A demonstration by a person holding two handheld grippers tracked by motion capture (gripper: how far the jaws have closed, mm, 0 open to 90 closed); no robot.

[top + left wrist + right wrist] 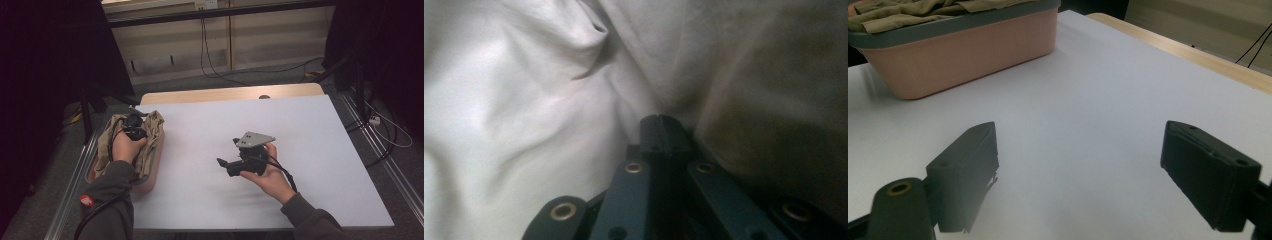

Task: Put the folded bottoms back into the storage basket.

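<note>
The high view looked forward and down over the white table. The left gripper view sat pressed close into the cloth, facing its folds. The right gripper view rode low, facing across the tabletop toward the pink basket, which the high view shared at the left.

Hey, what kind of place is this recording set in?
Probably a lab or recording workspace: a white table edged by metal rails, loose cables across the floor, dark curtains at the sides.
</note>
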